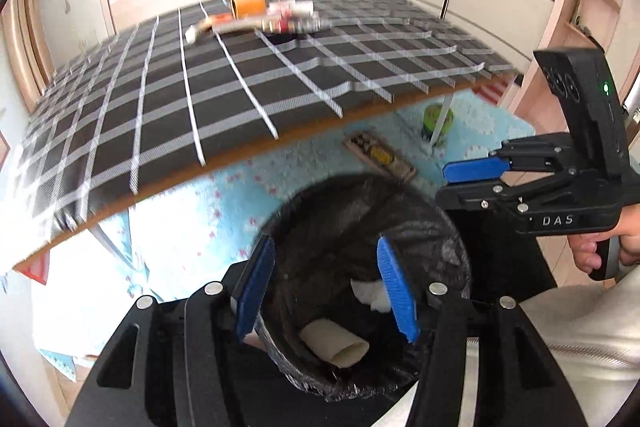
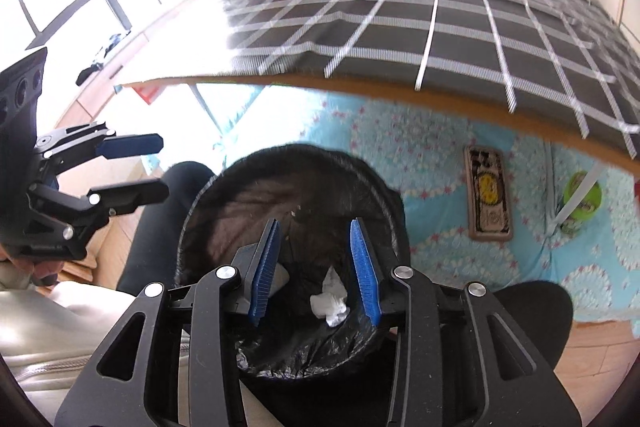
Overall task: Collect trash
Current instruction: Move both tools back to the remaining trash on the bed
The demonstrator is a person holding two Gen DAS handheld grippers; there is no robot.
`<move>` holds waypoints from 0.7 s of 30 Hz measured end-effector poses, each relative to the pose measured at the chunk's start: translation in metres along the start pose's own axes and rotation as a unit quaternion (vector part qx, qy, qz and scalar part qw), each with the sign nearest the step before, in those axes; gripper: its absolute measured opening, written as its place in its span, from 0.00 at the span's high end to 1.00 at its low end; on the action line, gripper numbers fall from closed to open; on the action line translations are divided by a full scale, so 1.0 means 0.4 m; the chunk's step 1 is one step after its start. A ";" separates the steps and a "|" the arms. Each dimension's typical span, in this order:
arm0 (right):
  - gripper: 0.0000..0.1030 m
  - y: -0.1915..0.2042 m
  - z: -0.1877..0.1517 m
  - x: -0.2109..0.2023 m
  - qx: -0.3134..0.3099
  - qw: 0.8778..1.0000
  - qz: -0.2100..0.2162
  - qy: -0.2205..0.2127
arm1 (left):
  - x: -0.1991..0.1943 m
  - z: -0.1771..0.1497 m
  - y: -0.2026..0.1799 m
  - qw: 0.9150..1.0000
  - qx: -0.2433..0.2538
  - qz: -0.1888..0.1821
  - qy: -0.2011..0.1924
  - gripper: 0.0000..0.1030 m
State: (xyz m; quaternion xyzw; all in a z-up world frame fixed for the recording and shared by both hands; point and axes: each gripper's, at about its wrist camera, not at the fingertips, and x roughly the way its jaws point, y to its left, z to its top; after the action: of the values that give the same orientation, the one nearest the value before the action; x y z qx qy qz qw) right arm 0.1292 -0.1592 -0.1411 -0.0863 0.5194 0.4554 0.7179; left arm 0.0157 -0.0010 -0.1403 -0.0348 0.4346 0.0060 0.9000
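Directly beneath both claws sits the bin (image 1: 452, 227), black liner folded over its rim; the left gripper (image 1: 326, 291) hangs over it spread wide and empty, the right gripper (image 2: 316, 271) likewise parted with nothing between its blue pads; below them lie a crumpled tissue (image 2: 330, 301) and a cardboard tube (image 1: 334, 345), its long axis running left to right across the bin floor. Far ahead of the claws, on the checked tabletop (image 1: 160, 115), the remaining litter (image 1: 264, 15) waits, blurred; an orange roll (image 1: 249, 4) looks light and stiff, likely best pinched across its wall; the flat wrappers seem limp and slippery, lying lengthwise along the far edge.
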 end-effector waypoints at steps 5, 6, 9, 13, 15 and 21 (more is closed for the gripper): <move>0.58 0.005 0.036 -0.045 -0.014 0.999 -0.002 -0.031 | -0.043 0.054 0.022 0.999 0.002 0.009 -0.032 0.50; 0.58 0.006 0.045 -0.053 -0.017 0.999 -0.001 -0.036 | -0.050 0.065 0.028 0.999 0.002 0.011 -0.037 0.50; 0.58 0.007 0.068 -0.074 -0.025 0.998 0.000 -0.053 | -0.059 0.095 0.043 0.999 -0.004 0.018 -0.051 0.50; 0.57 0.004 0.102 -0.096 -0.030 0.997 -0.002 -0.072 | -0.060 0.123 0.066 0.998 -0.013 0.022 -0.064 0.50; 0.58 0.001 0.118 -0.105 -0.033 0.996 -0.004 -0.080 | -0.063 0.137 0.073 0.997 -0.013 0.028 -0.070 0.50; 0.58 -0.017 0.170 -0.110 -0.034 0.995 -0.014 -0.096 | -0.074 0.166 0.087 0.996 -0.018 0.033 -0.084 0.50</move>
State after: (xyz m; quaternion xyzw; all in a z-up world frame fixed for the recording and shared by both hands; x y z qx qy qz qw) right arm 0.1776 -0.1472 -0.0768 -0.0736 0.4307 0.4692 0.7674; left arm 0.0481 0.0386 -0.0780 -0.0360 0.3577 0.0467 0.9320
